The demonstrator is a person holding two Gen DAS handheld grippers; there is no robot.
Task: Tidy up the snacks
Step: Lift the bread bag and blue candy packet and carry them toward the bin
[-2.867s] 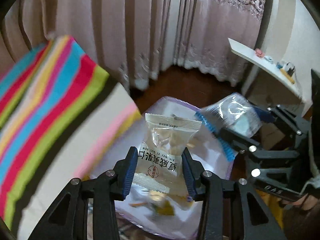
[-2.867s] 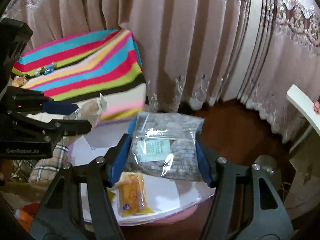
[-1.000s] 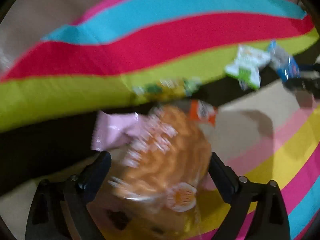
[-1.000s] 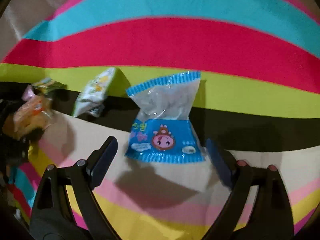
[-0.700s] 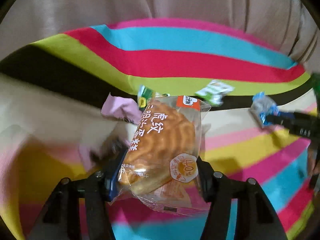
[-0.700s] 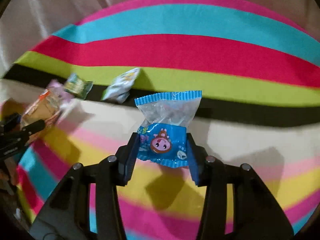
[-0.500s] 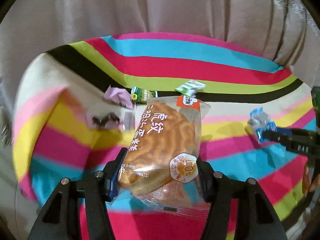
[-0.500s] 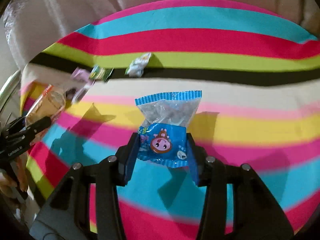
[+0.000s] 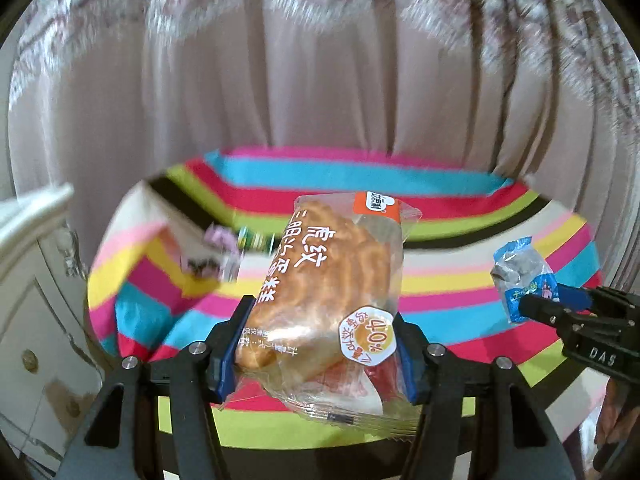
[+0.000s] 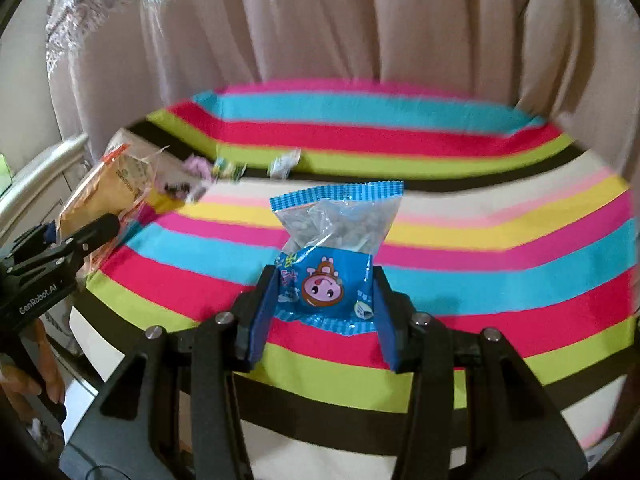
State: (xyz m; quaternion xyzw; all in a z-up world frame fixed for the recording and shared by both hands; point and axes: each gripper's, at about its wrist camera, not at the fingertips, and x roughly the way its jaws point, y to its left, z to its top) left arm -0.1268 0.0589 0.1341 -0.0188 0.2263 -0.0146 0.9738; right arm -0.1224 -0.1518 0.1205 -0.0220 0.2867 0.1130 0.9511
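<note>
Two grippers' fingers each clamp a packet: left gripper (image 9: 320, 344) a wrapped cake (image 9: 324, 292), right gripper (image 10: 325, 316) a blue snack bag (image 10: 332, 256).

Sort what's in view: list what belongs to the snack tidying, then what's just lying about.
Job:
- cake pack, in left gripper
- blue packet, in right gripper
- small wrappers on the striped cloth

Lying about:
- curtains
- white cabinet

Pale pink curtains (image 10: 360, 20) hang right behind the striped cloth (image 10: 460, 240). A cream cabinet (image 9: 36, 320) stands left of the cloth.
</note>
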